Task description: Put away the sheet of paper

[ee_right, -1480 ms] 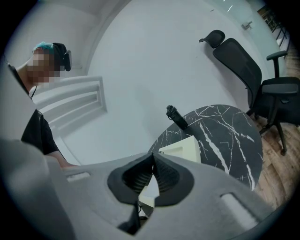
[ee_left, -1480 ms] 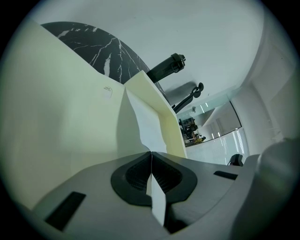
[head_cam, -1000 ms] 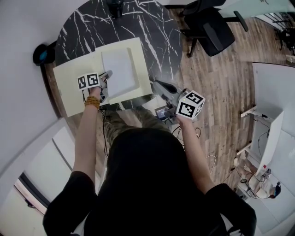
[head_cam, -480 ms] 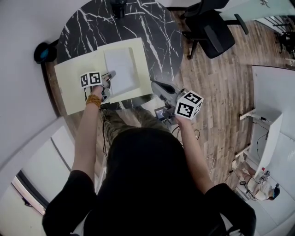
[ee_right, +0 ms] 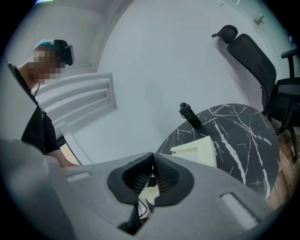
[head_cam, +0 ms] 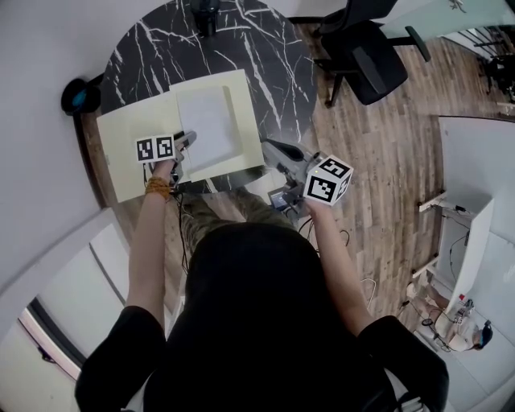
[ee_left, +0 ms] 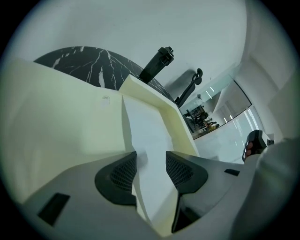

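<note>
The right gripper (ee_right: 153, 159) hangs closed and empty off the near edge of the black marble table (head_cam: 265, 56). The left gripper (ee_left: 151, 164) has just been opening: its 2 jaws stand apart with the near edge of the sheet of paper (ee_left: 150, 133) between them, unpinched. That 1 sheet lies inside the walled right half of the open pale-yellow folder (head_cam: 129, 157).

A black bottle (head_cam: 206, 13) is seen standing at the marble table's (head_cam: 273, 72) far edge, an office chair (head_cam: 372, 60) parked nearby.
</note>
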The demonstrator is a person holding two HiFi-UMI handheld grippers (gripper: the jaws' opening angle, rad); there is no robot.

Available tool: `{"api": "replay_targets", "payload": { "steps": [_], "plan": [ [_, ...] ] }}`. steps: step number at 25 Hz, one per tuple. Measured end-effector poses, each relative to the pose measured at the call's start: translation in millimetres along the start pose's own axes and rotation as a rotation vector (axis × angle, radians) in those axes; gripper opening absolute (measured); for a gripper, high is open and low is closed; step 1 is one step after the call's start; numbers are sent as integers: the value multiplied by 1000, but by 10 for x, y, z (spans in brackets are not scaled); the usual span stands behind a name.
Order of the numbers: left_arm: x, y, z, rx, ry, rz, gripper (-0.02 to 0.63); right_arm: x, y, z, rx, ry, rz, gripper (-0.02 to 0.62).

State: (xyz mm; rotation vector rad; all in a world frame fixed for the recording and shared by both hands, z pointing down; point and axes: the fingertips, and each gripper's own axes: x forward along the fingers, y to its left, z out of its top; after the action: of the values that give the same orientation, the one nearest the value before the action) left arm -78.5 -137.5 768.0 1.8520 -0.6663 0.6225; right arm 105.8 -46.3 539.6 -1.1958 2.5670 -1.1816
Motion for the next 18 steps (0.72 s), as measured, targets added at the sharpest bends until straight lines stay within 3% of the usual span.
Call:
{"api": "replay_targets", "payload": {
  "steps": [6,10,14,18],
  "plan": [
    [-87,12,-103,130,36,77,209,-29,-2,43,-13,-5,4,-1],
    [-131,23,-73,188,7,125,210,-27,21,69,-23,-6,6,-2],
    [-277,7,13,283,-64,186,210,-26,29,73,-26,-6,12,-1],
    [-548,-177,110,296,-195,176,210,-18,46,111,-35,-6,16,0]
  ]
}}
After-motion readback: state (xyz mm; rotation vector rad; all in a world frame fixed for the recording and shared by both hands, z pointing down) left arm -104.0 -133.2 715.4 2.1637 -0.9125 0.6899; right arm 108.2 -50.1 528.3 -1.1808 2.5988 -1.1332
